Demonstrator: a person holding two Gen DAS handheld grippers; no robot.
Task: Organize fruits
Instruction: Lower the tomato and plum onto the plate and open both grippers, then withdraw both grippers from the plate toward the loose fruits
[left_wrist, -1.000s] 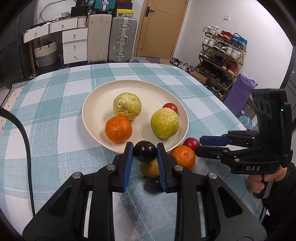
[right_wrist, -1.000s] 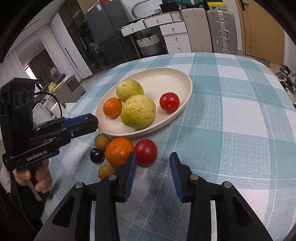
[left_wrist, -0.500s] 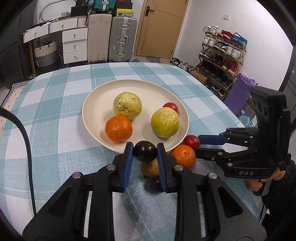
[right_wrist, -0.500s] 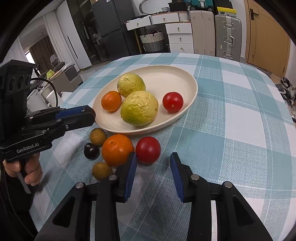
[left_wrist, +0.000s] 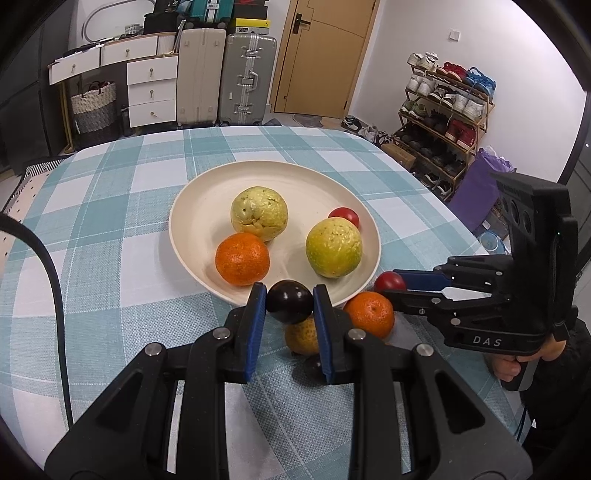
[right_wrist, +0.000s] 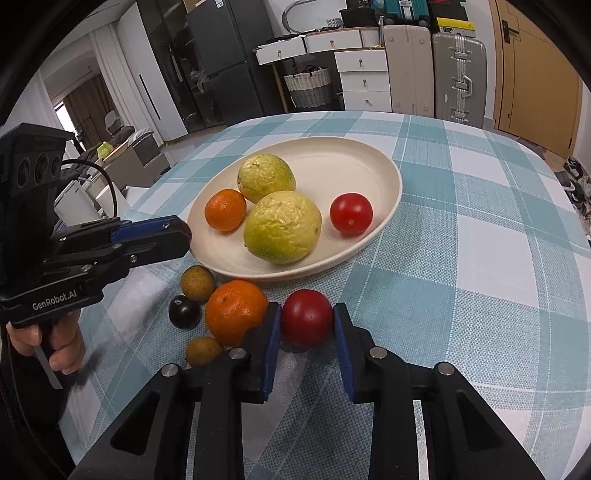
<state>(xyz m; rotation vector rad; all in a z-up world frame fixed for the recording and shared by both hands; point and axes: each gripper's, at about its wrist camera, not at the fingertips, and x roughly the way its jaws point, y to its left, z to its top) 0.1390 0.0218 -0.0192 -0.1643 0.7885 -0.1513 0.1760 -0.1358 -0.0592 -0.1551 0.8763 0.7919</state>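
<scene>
A cream plate (left_wrist: 207, 206) holds two yellow-green guavas (left_wrist: 259, 213), an orange (left_wrist: 242, 258) and a red tomato (left_wrist: 345, 215). My left gripper (left_wrist: 289, 301) is shut on a dark plum (left_wrist: 289, 301), held above the plate's near rim. My right gripper (right_wrist: 306, 321) is open, its fingers on either side of a red tomato (right_wrist: 306, 317) on the tablecloth. Beside it lie an orange (right_wrist: 234, 310), another dark plum (right_wrist: 184, 311) and two small brown fruits (right_wrist: 197, 282).
The round table has a teal checked cloth (right_wrist: 461, 258). Its edges curve away left and right. Suitcases (left_wrist: 247, 77), drawers and a shoe rack (left_wrist: 443, 107) stand behind.
My right gripper has moved forward so the red tomato now sits between its fingers. My left gripper still holds the dark plum in about the same place.
</scene>
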